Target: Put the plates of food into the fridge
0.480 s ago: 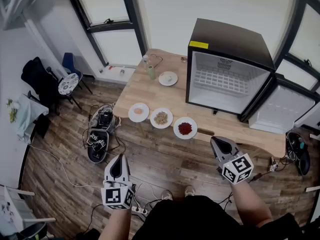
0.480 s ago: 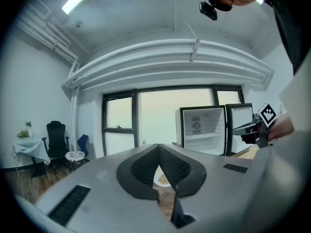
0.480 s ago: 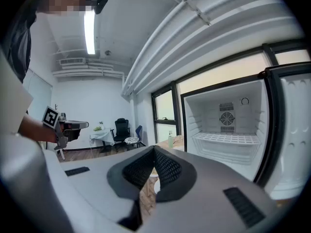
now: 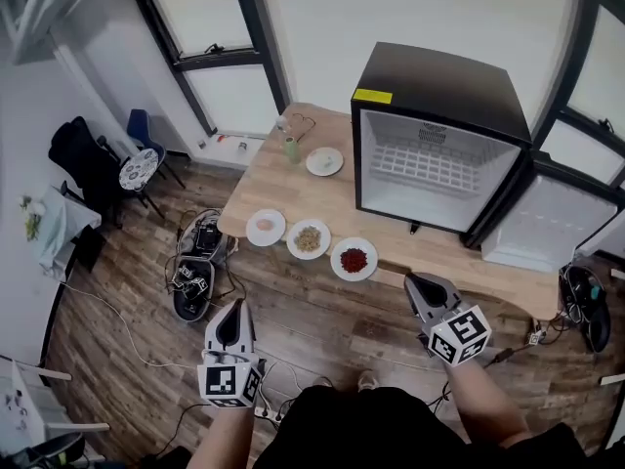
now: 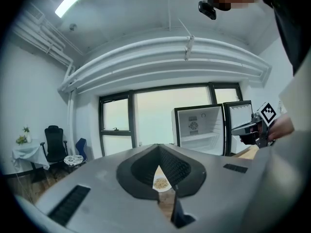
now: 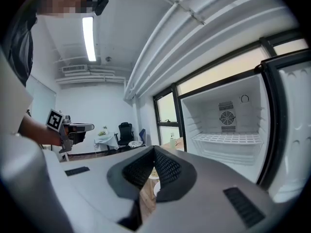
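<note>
The task is at its start: all four plates (image 4: pixel 309 238) sit on the tabletop (image 4: pixel 293 195), none in the open fridge (image 4: pixel 439 159). The left tool (image 4: pixel 233 309) and right tool (image 4: pixel 411 280) are both closed on nothing, short of the tabletop. The next move likely calls for opening the right tool and reaching for the rim of the red-food plate (image 4: pixel 354 259).

blk chair (image 4: pixel 83 164) + blue chair (image 4: pixel 139 125) nr window (image 4: pixel 232 94) | grn bottle (image 4: pixel 291 149) on wood table (image 4: pixel 283 189) | blk bags (image 4: pixel 191 283), cables (image 4: pixel 112 316) on floor

red-food plate (image 4: pixel 354 259), grain plate (image 4: pixel 309 238), pale-food plate (image 4: pixel 266 227) in a row, fourth plate (image 4: pixel 324 161) behind, black fridge (image 4: pixel 439 86) open
</note>
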Tool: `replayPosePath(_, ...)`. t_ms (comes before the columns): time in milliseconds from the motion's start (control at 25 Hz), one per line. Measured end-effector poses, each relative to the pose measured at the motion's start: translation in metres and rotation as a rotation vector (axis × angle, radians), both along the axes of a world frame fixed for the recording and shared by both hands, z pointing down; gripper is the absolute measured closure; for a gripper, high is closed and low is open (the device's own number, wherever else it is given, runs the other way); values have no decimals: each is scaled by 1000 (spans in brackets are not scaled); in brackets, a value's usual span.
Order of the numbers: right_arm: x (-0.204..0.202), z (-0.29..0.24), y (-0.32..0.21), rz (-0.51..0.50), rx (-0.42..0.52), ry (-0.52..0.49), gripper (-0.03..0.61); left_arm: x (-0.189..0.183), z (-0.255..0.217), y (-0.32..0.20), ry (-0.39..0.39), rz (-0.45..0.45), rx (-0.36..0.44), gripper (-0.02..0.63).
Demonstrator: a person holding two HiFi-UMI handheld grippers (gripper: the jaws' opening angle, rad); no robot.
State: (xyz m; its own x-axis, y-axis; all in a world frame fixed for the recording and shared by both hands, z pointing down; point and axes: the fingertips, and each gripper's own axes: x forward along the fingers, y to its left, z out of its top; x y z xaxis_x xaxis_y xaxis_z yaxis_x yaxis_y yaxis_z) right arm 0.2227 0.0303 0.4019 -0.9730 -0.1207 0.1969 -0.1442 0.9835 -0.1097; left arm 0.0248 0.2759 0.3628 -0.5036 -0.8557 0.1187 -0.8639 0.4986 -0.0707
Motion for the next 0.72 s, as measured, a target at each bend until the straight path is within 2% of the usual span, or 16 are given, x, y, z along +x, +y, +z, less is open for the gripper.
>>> replayPosePath(400, 9, 17, -22, 5, -27, -30, 557, 6, -1, -33, -29, 13, -32, 609)
replayPosePath(560, 7, 15, -28, 5, -16, -46, 557, -4, -2, -55, -40, 53, -17, 609)
replayPosePath(720, -3, 26, -39, 53, -22, -33, 557, -23, 2, -82, -32, 96, 14, 609)
